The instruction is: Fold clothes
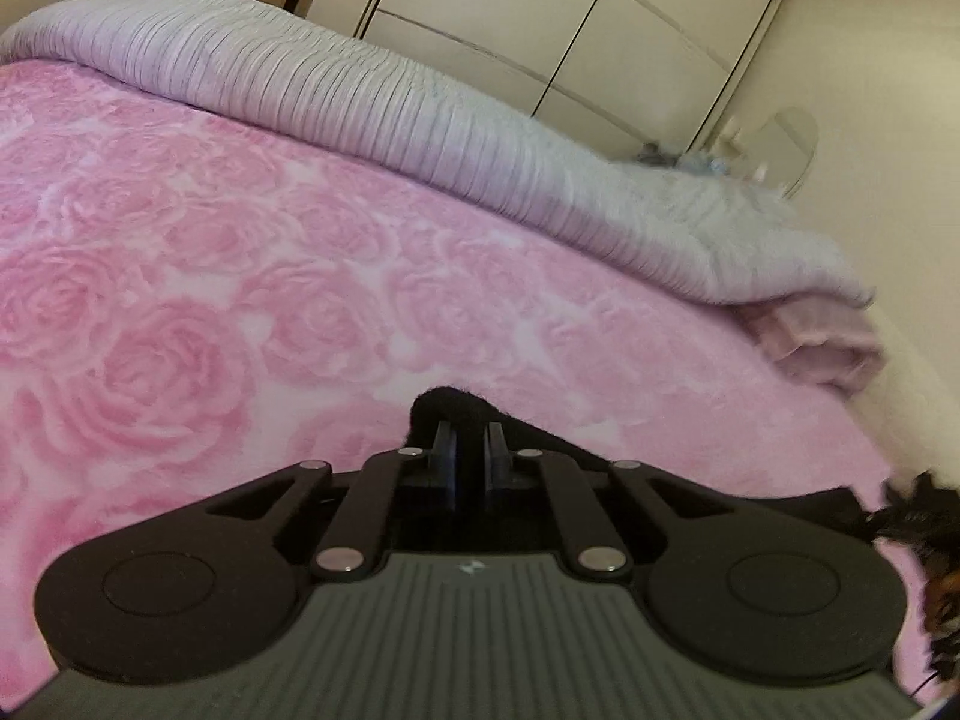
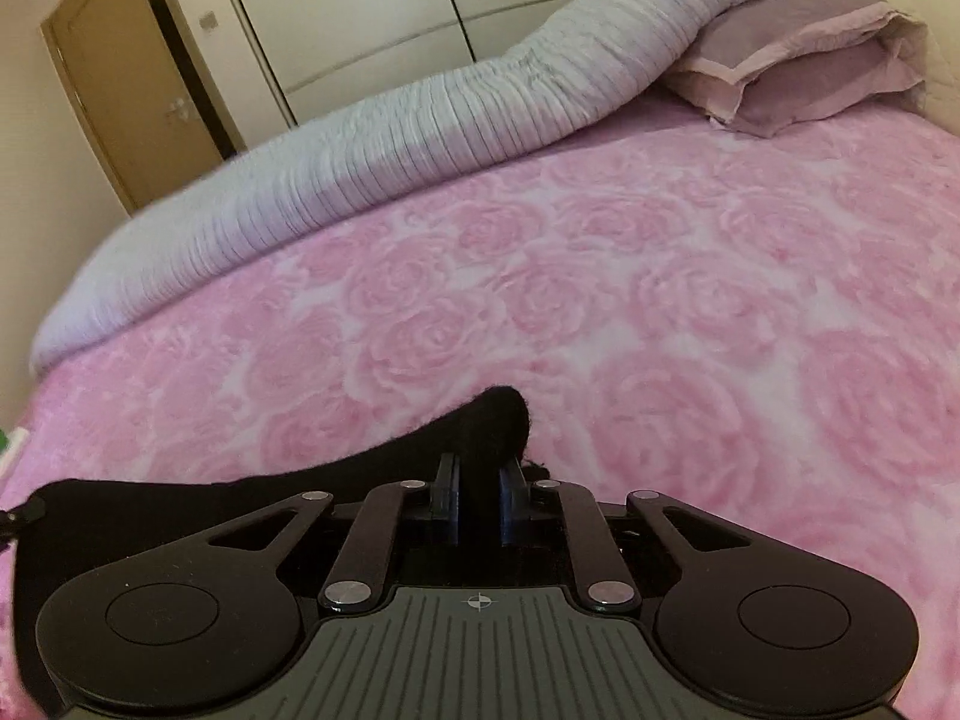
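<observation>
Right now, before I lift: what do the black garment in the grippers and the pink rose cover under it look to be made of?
Black garment: seems a knit or fleece, matte, with fuzzy fibres along its edge; the exact fibre is unclear. Both the left gripper and the right gripper pinch it.
Pink rose cover: looks like plush fleece, soft and matte, its rose pattern raised in the pile.

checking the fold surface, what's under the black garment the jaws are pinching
The pink rose-print blanket lies under the black garment. Where the cloth and both grippers cover it, nothing beneath can be seen.
</observation>
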`<state>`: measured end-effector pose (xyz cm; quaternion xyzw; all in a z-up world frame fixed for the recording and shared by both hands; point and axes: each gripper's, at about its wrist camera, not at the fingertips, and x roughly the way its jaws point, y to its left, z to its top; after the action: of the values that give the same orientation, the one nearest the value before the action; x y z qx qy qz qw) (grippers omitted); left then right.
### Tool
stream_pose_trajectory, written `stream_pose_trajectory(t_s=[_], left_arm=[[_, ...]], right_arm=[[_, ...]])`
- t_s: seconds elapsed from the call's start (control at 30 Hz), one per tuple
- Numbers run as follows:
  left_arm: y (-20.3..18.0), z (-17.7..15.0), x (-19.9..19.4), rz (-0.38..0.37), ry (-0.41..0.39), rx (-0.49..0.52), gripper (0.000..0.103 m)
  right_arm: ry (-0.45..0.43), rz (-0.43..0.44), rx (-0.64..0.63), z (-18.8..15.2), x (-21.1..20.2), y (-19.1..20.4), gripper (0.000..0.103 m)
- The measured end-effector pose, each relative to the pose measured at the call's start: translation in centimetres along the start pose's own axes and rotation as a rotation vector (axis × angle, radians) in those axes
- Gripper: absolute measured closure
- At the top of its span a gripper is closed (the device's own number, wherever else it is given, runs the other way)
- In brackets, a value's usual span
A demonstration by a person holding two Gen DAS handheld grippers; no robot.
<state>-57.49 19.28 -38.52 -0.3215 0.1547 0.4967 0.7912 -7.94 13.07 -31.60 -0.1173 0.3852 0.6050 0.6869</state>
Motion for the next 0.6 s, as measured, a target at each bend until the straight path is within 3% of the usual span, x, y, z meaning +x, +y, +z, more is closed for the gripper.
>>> stream_pose_trajectory(t_s=[0.13,0.2,0.3,0.37,0.47,0.6], left_arm=[[0.6,-1.4,2.0,0.044,0.052,0.037,0.089],[1.3,-1.0,1.3,0.052,0.048,-0.013,0.075],[2.0,-0.4,-1.2,0.054,0.006,-0.072,0.076],[1.5,-0.3,-3.4,0.051,-0.017,-0.046,0.078],[-1.1,-1.7,-5.9,0.03,-0.003,0.057,0.085],[-4.2,-5.0,-7.4,0.018,0.054,0.189,0.086]], right_arm=[[0.086,-0.031,0.05,-0.5,2.9,-1.3,0.092],[0.081,-0.034,0.074,-0.4,2.3,-1.5,0.089],[0.08,-0.065,0.118,-0.3,0.2,-1.7,0.079],[0.041,-0.068,0.112,-0.9,-2.4,-1.2,0.076],[-0.015,-0.053,-0.001,-2.9,-6.0,1.2,0.075],[0.004,-0.066,-0.21,-7.6,-7.3,5.1,0.074]])
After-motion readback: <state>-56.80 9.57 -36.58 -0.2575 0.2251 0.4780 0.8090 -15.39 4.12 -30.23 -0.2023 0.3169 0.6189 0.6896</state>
